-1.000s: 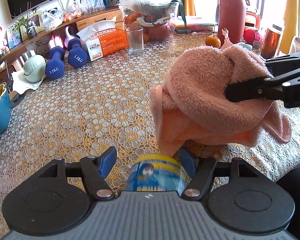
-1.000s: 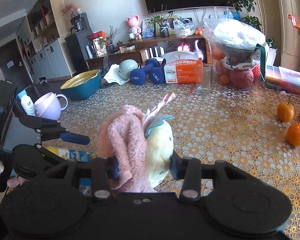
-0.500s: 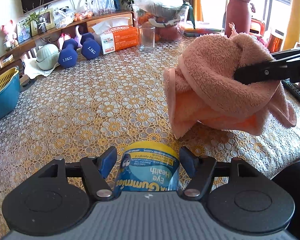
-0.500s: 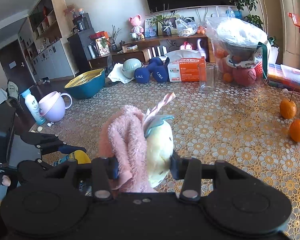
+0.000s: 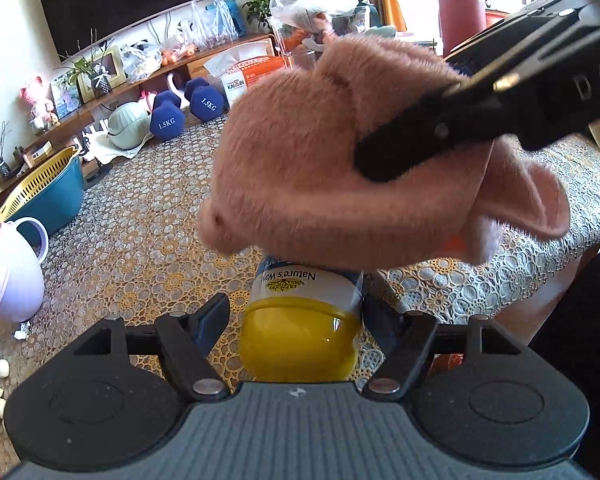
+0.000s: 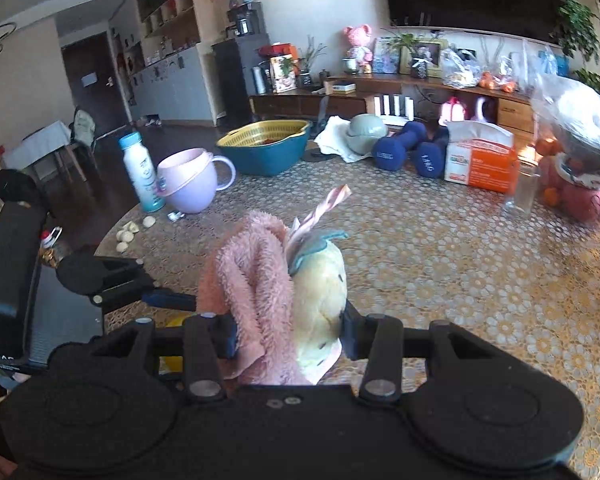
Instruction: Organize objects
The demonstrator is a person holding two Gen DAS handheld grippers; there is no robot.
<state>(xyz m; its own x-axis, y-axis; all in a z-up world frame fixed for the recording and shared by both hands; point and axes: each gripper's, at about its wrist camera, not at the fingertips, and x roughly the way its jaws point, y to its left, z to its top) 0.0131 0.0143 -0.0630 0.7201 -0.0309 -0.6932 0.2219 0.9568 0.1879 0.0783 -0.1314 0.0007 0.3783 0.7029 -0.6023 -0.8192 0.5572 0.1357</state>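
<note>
Right, my left gripper pinches the yellow-capped bottle above the lace tablecloth, while my right gripper squeezes the pink towel and plush toy directly over it.

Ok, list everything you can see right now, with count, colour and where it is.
towel: one, pink, in right tool
plush toy: one, cream, same grip
bottle: one, yellow-lidded, in left tool
dumbbells: two, blue, far table edge
tissue box: one, orange-white, beside dumbbells
basin: one, teal-yellow, far left
cup: one, lilac, left edge
glass: one, clear, right
left tool: closed on bottle
right tool: closed on towel
</note>
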